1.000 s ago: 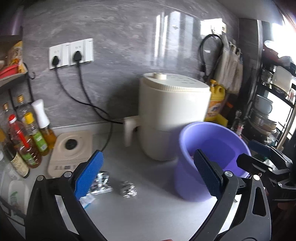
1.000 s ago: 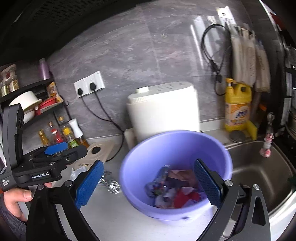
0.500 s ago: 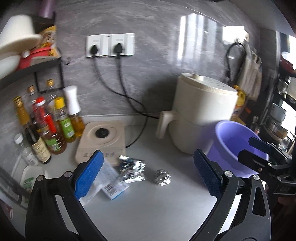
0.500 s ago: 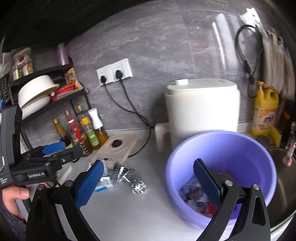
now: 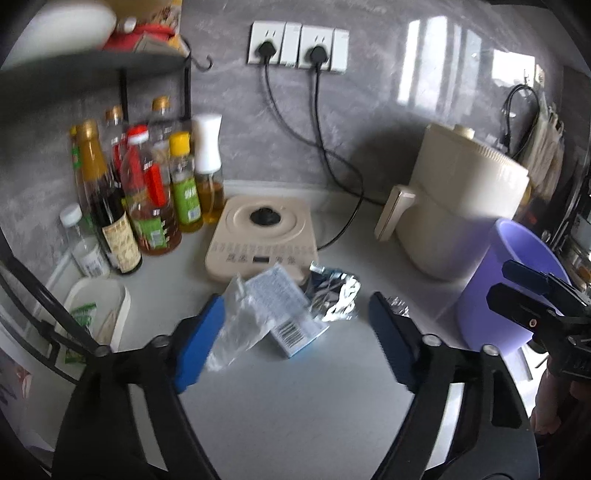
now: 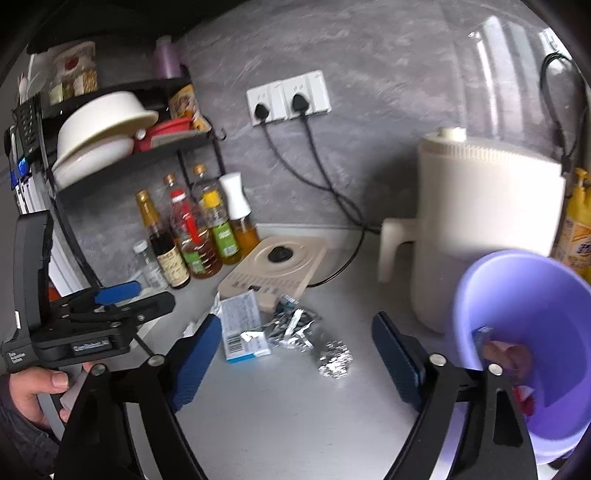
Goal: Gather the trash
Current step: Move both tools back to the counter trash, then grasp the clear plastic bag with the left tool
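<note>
mid-collection, lining up on the litter: left gripper jaws wide apart, empty, framing the blue-and-white packet and crumpled foil at 12 o'clock — right gripper likewise apart, empty. purple basin at 3 o'clock. next, probably: lower, close on the packet, carry to the basin.

purple basin cut off by right edge of right wrist view; contents at lower right blurred, unreadable. foil ball half hidden behind gripper finger in left wrist view. yellow detergent jug clipped at right edge. shelf bowl, upper left, smeared. box print too small to read.
</note>
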`<state>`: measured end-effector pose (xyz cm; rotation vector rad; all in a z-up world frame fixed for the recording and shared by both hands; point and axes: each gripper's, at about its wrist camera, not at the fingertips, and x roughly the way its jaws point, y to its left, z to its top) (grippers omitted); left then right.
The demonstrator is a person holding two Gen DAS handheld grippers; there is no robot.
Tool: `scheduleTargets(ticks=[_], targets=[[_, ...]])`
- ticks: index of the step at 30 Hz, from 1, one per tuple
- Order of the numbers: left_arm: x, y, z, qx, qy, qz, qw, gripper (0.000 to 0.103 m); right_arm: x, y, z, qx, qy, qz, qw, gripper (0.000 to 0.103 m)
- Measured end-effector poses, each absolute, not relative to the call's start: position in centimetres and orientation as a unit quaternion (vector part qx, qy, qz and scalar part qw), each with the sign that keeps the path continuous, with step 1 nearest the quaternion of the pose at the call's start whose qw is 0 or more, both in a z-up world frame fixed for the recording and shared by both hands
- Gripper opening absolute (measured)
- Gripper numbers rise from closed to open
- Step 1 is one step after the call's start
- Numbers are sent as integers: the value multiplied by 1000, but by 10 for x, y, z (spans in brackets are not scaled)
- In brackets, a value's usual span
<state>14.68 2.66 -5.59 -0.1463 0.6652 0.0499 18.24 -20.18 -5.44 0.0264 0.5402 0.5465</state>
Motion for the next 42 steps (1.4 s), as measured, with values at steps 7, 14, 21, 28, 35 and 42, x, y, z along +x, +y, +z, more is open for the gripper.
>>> scheduleTargets(ticks=[7,14,21,28,35,42], targets=[[162,44,-89,-78,366,26,927,59,192,-182,-82,14,302,270,914,71],[178,50,-113,-77,388,18,918,53,202,-176,-105,20,331,256,908,69],[198,53,-134,-84,401,14,912,47,215,-171,-122,22,354,247,902,65],[213,56,-150,-90,410,14,908,46,230,-168,-133,27,371,236,897,65],[221,62,-159,-107,417,12,902,8,242,-162,-142,27,383,227,895,65],[213,63,-142,-106,398,12,911,6,248,-157,-144,21,382,226,896,65]])
